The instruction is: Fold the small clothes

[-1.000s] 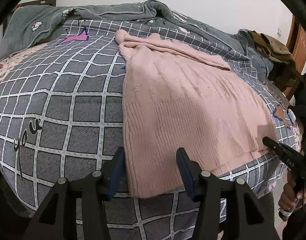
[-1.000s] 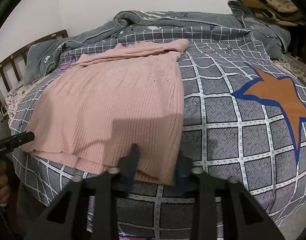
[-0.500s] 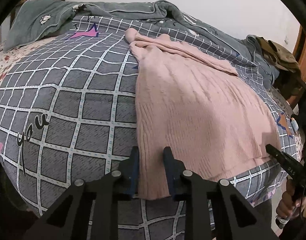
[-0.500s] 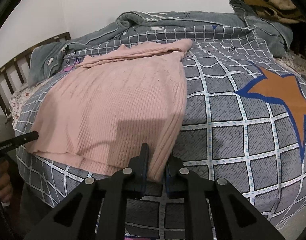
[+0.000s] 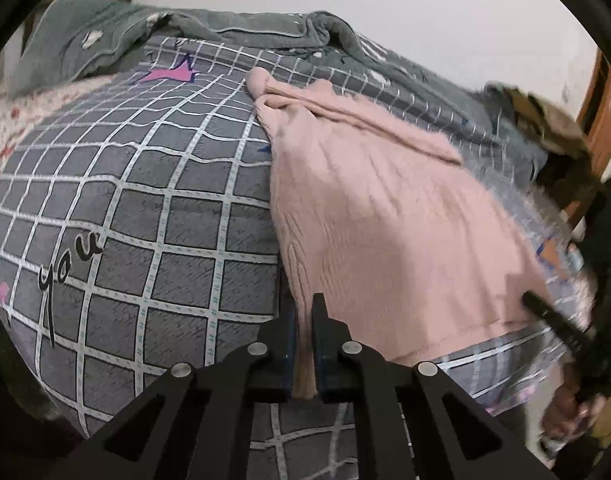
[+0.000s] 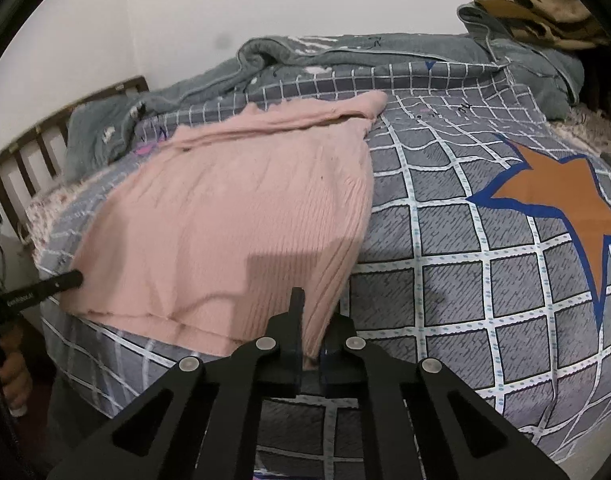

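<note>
Pink knit sweater (image 5: pixel 385 216) lies flat on checked quilt (image 5: pixel 145 208). Left gripper (image 5: pixel 304 320), jaws just closing, pinches near-left hem corner; right gripper (image 6: pixel 311 320) pinches near-right. Soft, light, stretchy: likely sags; corners suit folding.

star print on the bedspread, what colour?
Orange star with a blue outline, on the grey checked bedspread. Clearest in the right wrist view.

The olive clothes (image 5: pixel 545 120) are motion-blurred, and the pink sweater's (image 5: pixel 385 220) hem corner hides between gripper fingers.
</note>
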### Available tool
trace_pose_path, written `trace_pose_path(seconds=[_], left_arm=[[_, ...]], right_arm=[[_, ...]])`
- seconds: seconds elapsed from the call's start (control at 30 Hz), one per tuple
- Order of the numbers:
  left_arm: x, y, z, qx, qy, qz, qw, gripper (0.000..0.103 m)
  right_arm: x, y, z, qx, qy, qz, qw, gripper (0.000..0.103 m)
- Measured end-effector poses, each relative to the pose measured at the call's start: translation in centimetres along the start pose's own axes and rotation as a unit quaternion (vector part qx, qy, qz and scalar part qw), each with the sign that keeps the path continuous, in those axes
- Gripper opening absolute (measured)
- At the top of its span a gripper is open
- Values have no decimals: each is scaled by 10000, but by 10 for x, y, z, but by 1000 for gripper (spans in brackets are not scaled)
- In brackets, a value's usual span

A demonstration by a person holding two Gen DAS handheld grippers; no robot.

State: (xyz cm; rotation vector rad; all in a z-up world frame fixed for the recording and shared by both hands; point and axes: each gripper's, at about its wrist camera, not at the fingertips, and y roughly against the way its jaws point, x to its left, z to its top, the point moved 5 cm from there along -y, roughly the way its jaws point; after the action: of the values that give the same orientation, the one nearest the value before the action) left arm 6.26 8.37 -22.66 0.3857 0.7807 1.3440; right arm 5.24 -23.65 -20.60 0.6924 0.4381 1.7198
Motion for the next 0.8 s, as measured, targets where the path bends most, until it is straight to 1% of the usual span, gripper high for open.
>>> trace_pose_path(seconds=[0.07, 0.13, 0.2, 0.3, 0.43, 0.63, 0.73, 0.8], left_arm=[[3, 5, 3, -12, 177, -157, 9997, 8], [4, 11, 8, -24, 344, -305, 9989, 7], [3, 15, 11, -18, 423, -410, 9983, 7], [0, 23, 21, -114, 520, -585, 9969, 7], [-3, 32, 38, -242, 591, -696, 9955, 7], [-7, 41, 74, -378, 687, -872, 9931, 7], [-8, 42, 95, -445, 716, -820, 9931, 7], [-8, 44, 110, -534, 713, -812, 9927, 7]], right_arm=[[-3, 7, 5, -111, -182, 91, 9997, 5], [-5, 12, 11, -157, -375, 291, 9988, 5], [-5, 18, 19, -209, -542, 509, 9970, 5], [-4, 27, 32, -329, -631, 690, 9951, 5], [-1, 37, 52, -486, -706, 866, 9925, 5], [0, 42, 85, -505, -1074, 1325, 9841, 5], [1, 41, 105, -551, -1167, 1459, 9808, 5], [2, 39, 117, -542, -1136, 1471, 9811, 5]])
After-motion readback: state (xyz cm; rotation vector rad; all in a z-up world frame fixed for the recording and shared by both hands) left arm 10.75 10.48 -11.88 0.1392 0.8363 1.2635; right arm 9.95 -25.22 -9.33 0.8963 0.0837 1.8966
